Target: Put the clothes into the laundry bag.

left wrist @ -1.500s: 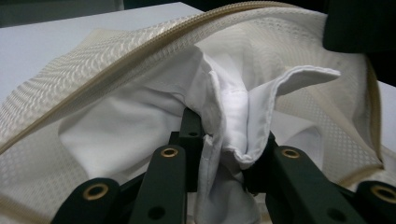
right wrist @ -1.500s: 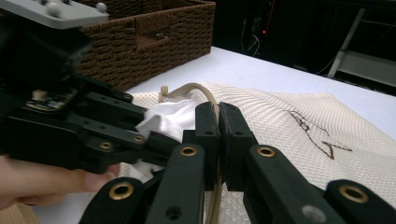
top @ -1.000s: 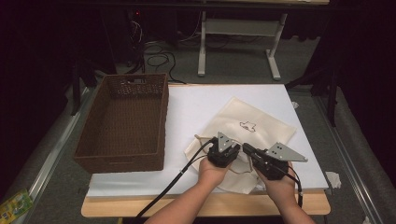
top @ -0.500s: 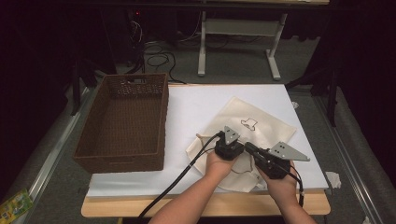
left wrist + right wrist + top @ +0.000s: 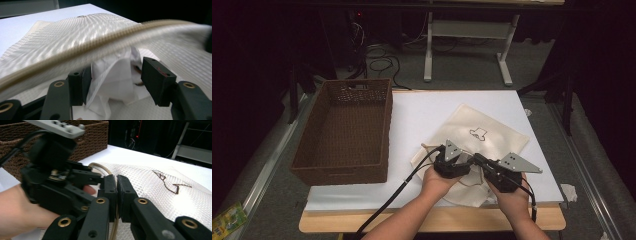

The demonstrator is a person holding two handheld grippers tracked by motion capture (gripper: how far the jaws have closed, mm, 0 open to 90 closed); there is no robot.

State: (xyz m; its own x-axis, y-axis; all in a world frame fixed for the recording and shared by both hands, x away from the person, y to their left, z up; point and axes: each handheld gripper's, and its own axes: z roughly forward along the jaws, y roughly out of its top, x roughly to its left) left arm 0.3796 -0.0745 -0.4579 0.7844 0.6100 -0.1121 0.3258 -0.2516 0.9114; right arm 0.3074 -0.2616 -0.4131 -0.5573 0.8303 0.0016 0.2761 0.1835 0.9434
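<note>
Cream mesh bag (image 5: 484,142): lies flat on the white table (image 5: 422,115), near its front edge, right of the wicker basket (image 5: 344,130); a dark embroidered figure (image 5: 477,133) marks its upper side
Drawcord (image 5: 82,48): tan, stretched across the left gripper view above the jaws
Left gripper (image 5: 469,161): jaws apart, white crumpled material (image 5: 115,75) between them at the bag's mouth
Right gripper (image 5: 477,159): jaws closed on the drawcord, close beside the left gripper
</note>
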